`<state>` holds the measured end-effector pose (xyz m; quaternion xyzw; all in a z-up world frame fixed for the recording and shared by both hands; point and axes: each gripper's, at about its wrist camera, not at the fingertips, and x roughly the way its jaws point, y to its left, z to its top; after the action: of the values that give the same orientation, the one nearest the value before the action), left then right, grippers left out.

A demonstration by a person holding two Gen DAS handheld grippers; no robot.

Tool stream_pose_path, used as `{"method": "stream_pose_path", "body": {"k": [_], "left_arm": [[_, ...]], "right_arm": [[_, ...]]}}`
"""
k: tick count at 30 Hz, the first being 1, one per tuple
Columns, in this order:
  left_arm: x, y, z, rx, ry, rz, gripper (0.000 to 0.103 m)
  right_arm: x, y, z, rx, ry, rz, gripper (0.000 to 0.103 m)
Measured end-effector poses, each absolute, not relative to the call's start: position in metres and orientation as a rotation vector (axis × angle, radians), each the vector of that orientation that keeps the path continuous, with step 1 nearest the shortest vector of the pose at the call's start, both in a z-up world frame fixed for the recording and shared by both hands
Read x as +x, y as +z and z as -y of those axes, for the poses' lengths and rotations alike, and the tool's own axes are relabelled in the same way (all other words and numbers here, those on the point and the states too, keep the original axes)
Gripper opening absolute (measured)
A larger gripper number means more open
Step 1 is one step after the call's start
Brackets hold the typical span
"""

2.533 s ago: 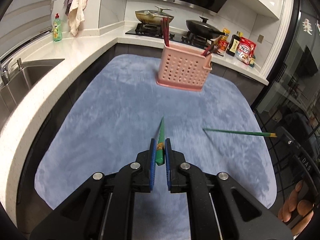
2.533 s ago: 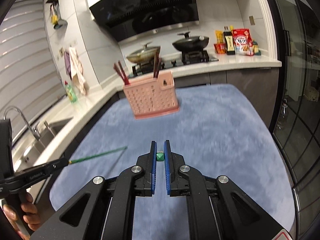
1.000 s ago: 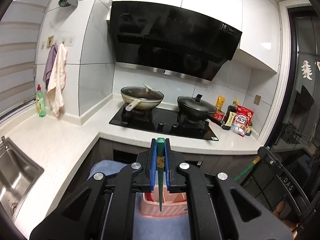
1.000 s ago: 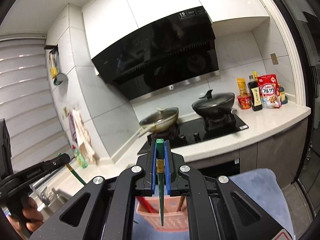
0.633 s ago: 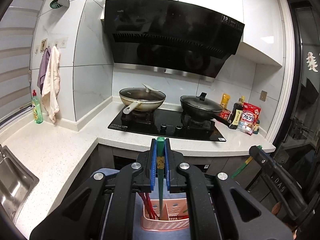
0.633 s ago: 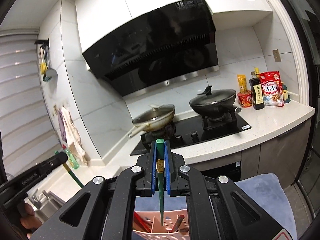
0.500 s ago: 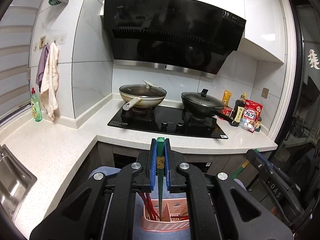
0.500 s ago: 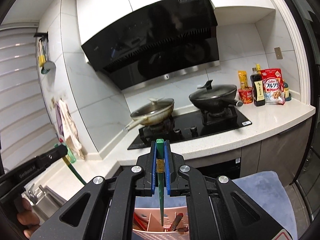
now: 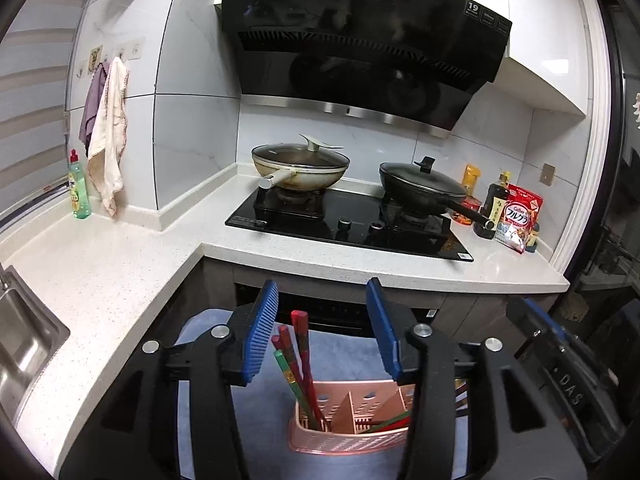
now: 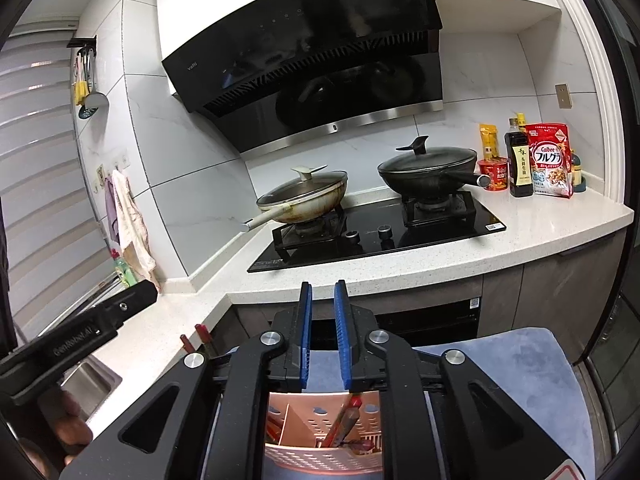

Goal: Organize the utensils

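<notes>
Left wrist view: I have my left tool (image 9: 322, 330) hovering over the pink caddy (image 9: 352, 420), its blue pads having just spread wide, nothing between them. The green chopstick (image 9: 290, 384) now stands in the caddy's 9 o'clock compartment beside the red chopsticks (image 9: 302, 360), long axis near upright, top leaning toward 11 o'clock, tip down. I judge the tool is parked above so the stick could drop straight in. Another green stick lies low in the 3 o'clock compartment, slanting toward 2 o'clock.

In the right wrist view, my right tool (image 10: 323, 332) has also just been parting: a narrow gap, empty, directly over the caddy's right side, where a dark red utensil handle (image 10: 344, 420) leans toward 1 o'clock. The caddy sits on the blue mat (image 10: 520, 376) covering the worktop.
</notes>
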<state>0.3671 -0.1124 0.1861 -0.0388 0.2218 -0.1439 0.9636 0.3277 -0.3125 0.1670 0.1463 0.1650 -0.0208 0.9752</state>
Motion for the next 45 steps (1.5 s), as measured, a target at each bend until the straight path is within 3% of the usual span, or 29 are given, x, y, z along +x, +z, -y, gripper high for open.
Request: {"method": "stream_pose_path", "body": {"k": [2, 6, 8, 19, 24, 45], "left_arm": [[0.363, 0.186, 0.112, -0.066, -0.284, -0.455, 0.045], [0.348, 0.186, 0.110, -0.036, -0.260, -0.445, 0.065], [0.340, 0.185, 0.109, -0.017, -0.247, -0.442, 0.069], [0.299, 0.167, 0.098, 0.047, -0.192, -0.511, 0.071], [0.277, 0.159, 0.093, 0.070, -0.182, -0.524, 0.077], [0.218, 0.121, 0.075, 0.118, -0.144, -0.602, 0.095]], "right_arm": [[0.323, 0.168, 0.312, 0.289, -0.044, -0.330, 0.025], [0.307, 0.170, 0.313, 0.294, -0.044, -0.328, 0.034], [0.297, 0.170, 0.313, 0.294, -0.043, -0.333, 0.040], [0.241, 0.165, 0.299, 0.219, -0.041, -0.390, 0.046], [0.219, 0.155, 0.291, 0.214, -0.031, -0.426, 0.047], [0.154, 0.117, 0.262, 0.125, -0.087, -0.523, 0.075]]}}
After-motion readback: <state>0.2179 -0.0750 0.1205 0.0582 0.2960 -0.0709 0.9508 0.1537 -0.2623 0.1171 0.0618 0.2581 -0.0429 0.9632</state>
